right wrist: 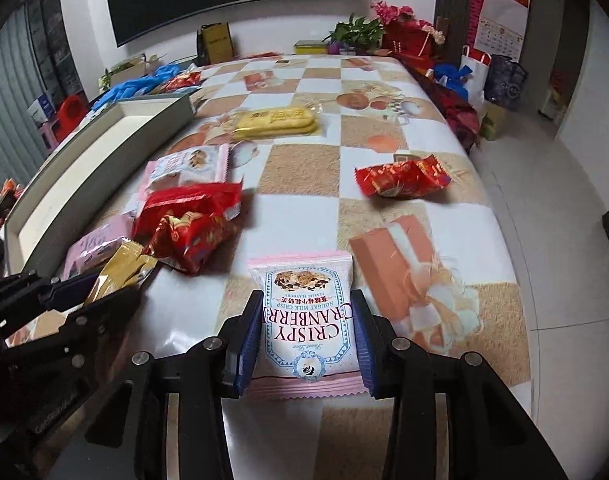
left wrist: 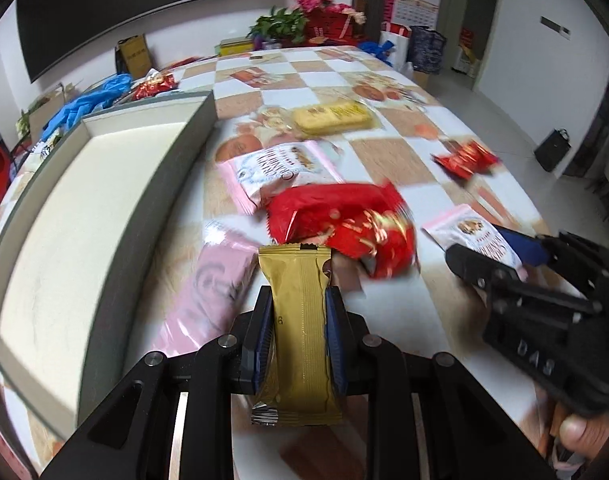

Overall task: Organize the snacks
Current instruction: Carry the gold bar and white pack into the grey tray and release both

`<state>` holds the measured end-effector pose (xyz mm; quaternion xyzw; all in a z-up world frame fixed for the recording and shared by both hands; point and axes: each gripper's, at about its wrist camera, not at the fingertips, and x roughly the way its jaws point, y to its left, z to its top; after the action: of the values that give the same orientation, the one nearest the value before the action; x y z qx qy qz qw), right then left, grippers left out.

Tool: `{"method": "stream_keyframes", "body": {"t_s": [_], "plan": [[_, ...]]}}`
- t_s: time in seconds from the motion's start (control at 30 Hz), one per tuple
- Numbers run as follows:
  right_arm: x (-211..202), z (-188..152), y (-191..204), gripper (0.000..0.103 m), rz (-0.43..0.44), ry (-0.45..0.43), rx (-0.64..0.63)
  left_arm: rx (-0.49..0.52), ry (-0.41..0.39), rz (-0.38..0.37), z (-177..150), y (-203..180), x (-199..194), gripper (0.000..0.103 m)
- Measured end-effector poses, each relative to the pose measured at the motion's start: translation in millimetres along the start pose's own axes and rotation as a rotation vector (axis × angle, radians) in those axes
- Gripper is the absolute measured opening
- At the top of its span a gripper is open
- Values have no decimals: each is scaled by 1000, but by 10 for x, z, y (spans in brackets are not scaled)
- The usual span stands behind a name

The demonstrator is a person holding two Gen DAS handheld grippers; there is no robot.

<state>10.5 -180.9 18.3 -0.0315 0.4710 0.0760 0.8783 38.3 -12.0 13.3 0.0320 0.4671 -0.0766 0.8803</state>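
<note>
Left wrist view: left gripper [left wrist: 299, 314] pinches a gold snack bar [left wrist: 298, 344]; right gripper [right wrist: 307, 330] clamps a cranberry nougat packet [right wrist: 307, 320].

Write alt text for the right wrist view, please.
The right hand-held gripper grips a pink Crispy Cranberry packet over a checkered table. Left of it, the left hand-held gripper holds a gold packet near an open box.
</note>
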Motion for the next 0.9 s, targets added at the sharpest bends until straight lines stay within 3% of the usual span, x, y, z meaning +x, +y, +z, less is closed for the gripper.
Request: {"method": "stream_keyframes", "body": {"t_s": [0.2,0.37,0.57,0.9], "plan": [[142,138,78,43,-24,-42,-31,17,-65,29,5,23,44,28],[136,117,75,44,4,-45,-36,41,-75,59,7,-24,43,28],[140,111,80,44,-6,-45,-44,0,-71,-1,8,73,47,27],[87,61,127,43,35,-43,-39,-18,-74,-28,-3,99,33,28]]}}
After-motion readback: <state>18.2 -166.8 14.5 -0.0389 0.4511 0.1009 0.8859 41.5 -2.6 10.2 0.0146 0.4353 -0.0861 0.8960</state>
